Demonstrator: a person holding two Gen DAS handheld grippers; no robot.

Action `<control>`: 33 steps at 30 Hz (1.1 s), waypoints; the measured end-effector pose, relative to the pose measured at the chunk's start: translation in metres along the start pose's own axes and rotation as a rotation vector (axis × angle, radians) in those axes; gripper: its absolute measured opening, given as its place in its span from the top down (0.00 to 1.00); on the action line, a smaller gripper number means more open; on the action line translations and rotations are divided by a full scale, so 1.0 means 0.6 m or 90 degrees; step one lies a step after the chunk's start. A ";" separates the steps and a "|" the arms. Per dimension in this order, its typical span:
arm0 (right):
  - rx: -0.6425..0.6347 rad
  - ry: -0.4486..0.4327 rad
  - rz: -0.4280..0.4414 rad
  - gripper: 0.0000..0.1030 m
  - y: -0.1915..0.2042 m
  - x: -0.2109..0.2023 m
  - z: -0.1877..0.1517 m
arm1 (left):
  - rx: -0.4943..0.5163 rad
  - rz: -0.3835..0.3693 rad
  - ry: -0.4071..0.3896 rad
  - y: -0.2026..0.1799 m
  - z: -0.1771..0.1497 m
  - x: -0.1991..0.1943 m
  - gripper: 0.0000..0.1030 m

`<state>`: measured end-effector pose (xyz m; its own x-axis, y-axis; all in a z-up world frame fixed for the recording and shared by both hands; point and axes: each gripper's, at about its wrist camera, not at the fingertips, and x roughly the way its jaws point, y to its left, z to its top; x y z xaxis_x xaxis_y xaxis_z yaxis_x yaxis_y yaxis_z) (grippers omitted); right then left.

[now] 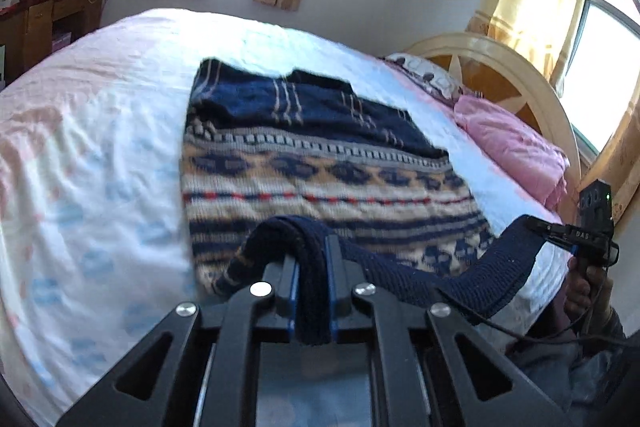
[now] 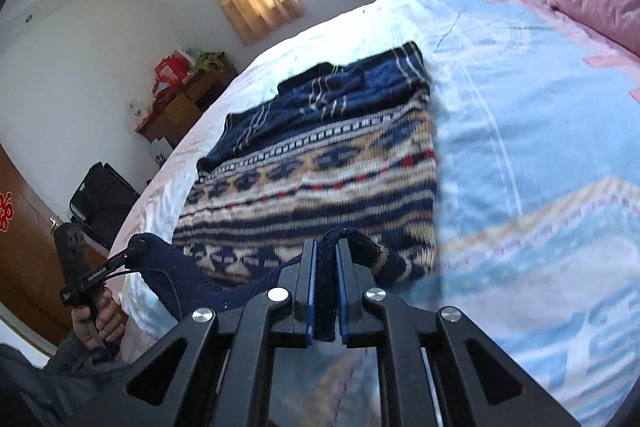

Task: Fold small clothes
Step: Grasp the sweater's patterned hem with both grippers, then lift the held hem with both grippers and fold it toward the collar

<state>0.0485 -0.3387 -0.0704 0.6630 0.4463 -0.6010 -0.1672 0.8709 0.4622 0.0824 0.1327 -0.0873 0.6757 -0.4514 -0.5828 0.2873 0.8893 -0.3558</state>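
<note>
A knitted sweater (image 1: 320,163) (image 2: 320,167), navy on top with beige, navy and red patterned bands, lies on the bed. Its navy ribbed hem (image 1: 440,279) is lifted off the sheet at the near edge. My left gripper (image 1: 312,255) is shut on the hem's left corner. My right gripper (image 2: 327,255) is shut on the hem's right corner. Each wrist view shows the other gripper at the side, the right one (image 1: 538,225) and the left one (image 2: 136,249), with the hem stretched and sagging between them.
The bed (image 1: 100,147) has a pale blue and pink sheet. A pink quilt (image 1: 516,143) and a pillow (image 1: 428,75) lie by the cream headboard (image 1: 520,79). A wooden cabinet (image 2: 180,107) with red items stands beyond the foot. A person's hand (image 2: 100,315) holds the left gripper.
</note>
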 end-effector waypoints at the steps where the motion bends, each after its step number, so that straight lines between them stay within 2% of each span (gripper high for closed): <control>1: 0.003 -0.006 0.002 0.93 -0.001 -0.001 0.008 | 0.000 0.002 -0.009 0.002 0.009 -0.001 0.89; 6: 0.007 -0.037 0.001 0.93 -0.001 0.001 0.058 | 0.000 0.015 -0.045 0.012 0.054 0.005 0.89; 14: 0.028 -0.069 0.022 0.93 0.006 0.010 0.134 | -0.032 0.009 -0.078 0.021 0.119 0.033 0.89; 33: 0.012 -0.075 0.013 0.93 0.014 0.091 0.285 | -0.050 0.018 -0.108 0.056 0.242 0.107 0.89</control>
<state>0.2084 -0.3424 0.0122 0.7407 0.4355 -0.5115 -0.1684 0.8575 0.4862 0.2338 0.1440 -0.0307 0.7898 -0.4015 -0.4637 0.2167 0.8899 -0.4014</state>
